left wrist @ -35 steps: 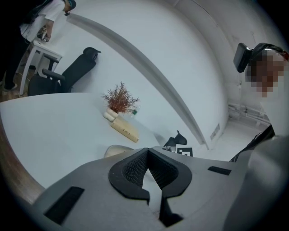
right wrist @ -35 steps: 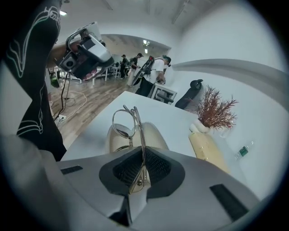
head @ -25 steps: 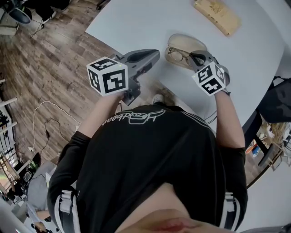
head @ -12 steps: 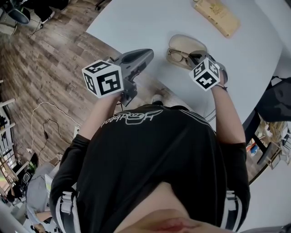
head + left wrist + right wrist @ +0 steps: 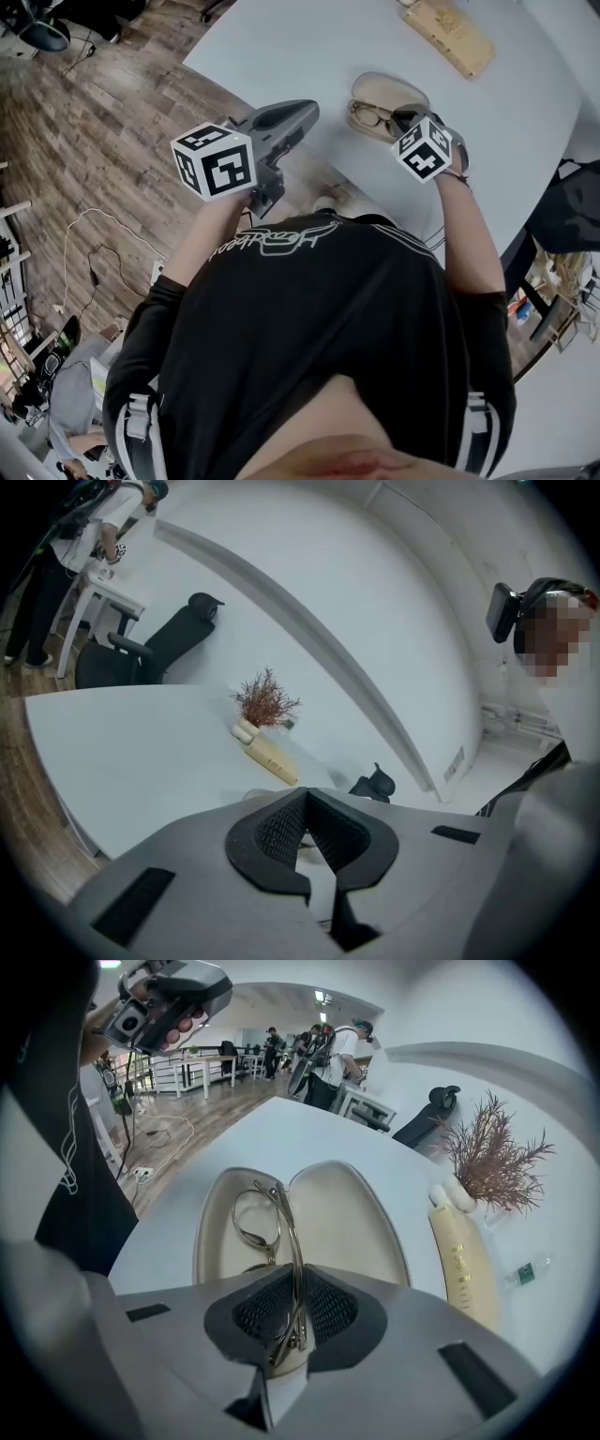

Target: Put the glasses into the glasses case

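Right gripper (image 5: 296, 1312): jaws closed onto the glasses (image 5: 292, 1232), with the thin metal frame pinched between the ribbed pads; tilted steeply down over the glasses case (image 5: 352, 1222).
Glasses: folded, gold-toned metal, held on edge; one round lens above the cream lining of the case, in the half nearer the person; contact with the lining not determinable.
Glasses case: open, both shells facing up, flat on the white table (image 5: 281, 47); table edge close to the case on the person's side.
Left gripper (image 5: 302, 114): jaw tips brought together, nothing between them; held left of the case and well apart from it, out past the table edge above the wood floor (image 5: 112, 131), aimed roughly level.
Wooden box (image 5: 450, 33): long, pale, flat on the table beyond the case, apart from it.
Dried sprig (image 5: 492, 1162): reddish-brown, just past the far end of the box, further from the case.
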A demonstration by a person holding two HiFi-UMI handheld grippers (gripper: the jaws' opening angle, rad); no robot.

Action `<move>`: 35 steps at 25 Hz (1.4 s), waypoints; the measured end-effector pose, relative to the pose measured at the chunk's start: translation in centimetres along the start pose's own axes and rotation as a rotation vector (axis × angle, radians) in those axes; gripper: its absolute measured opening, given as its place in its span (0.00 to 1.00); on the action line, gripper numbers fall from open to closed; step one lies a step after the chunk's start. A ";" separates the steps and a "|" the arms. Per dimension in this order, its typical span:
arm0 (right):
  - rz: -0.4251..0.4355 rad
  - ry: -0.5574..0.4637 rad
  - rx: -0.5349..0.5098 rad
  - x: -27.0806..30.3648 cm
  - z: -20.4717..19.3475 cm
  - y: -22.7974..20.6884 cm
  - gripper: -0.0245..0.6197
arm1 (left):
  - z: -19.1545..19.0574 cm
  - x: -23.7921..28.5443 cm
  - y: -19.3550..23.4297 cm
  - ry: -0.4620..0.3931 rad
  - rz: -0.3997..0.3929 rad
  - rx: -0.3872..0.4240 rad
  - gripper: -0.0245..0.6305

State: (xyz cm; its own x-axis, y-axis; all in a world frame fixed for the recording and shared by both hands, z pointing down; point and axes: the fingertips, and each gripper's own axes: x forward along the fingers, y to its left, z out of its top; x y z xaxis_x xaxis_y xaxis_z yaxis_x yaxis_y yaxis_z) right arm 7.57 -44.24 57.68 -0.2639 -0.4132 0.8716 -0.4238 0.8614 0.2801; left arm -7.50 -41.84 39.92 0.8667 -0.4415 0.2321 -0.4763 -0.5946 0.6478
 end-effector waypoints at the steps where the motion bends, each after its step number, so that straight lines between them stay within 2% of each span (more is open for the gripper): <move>1: 0.002 -0.003 0.003 0.0 0.0 0.0 0.08 | 0.0 -0.1 -0.1 -0.002 0.000 0.000 0.05; 5: 0.019 -0.011 0.028 -0.2 0.3 0.3 0.08 | 0.1 -0.7 -0.2 -0.013 0.003 -0.004 0.05; 9: -0.004 -0.031 0.068 -0.7 0.5 -0.2 0.17 | 0.3 -0.9 -0.5 -0.024 -0.003 0.006 0.05; 11: -0.026 -0.056 0.107 -1.0 0.8 -0.6 0.21 | 0.2 -0.9 -0.9 -0.018 -0.010 0.027 0.05; 15: -0.066 -0.136 0.193 -2.5 1.9 -1.0 0.21 | -0.4 -1.0 -1.8 -0.002 -0.025 0.055 0.05; 20: -0.053 -0.280 0.307 -5.4 3.9 -0.5 0.22 | -0.8 -0.8 -3.3 0.005 -0.055 0.083 0.05; 24: -0.072 -0.450 0.402 -9.5 5.9 -0.6 0.22 | -1.0 -0.9 -4.8 0.000 -0.072 0.103 0.05; 27: -0.126 -0.599 0.465 -14.1 7.3 -1.0 0.22 | -1.3 -1.2 -6.4 -0.002 -0.083 0.122 0.05; 30: -0.190 -0.700 0.482 -18.9 7.9 -0.8 0.22 | -1.4 -1.8 -8.5 -0.018 -0.094 0.136 0.05; 35: -0.162 -0.870 0.545 -26.4 8.6 1.8 0.12 | -1.5 -3.3 -13.1 -0.066 -0.152 0.100 0.05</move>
State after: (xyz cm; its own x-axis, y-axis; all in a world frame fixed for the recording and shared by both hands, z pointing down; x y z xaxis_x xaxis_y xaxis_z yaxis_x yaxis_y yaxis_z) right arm 6.29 -34.32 31.73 -0.6113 -0.7688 0.1878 -0.7869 0.6157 -0.0408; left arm -3.86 -31.55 31.76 0.9196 -0.3830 0.0872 -0.3563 -0.7201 0.5954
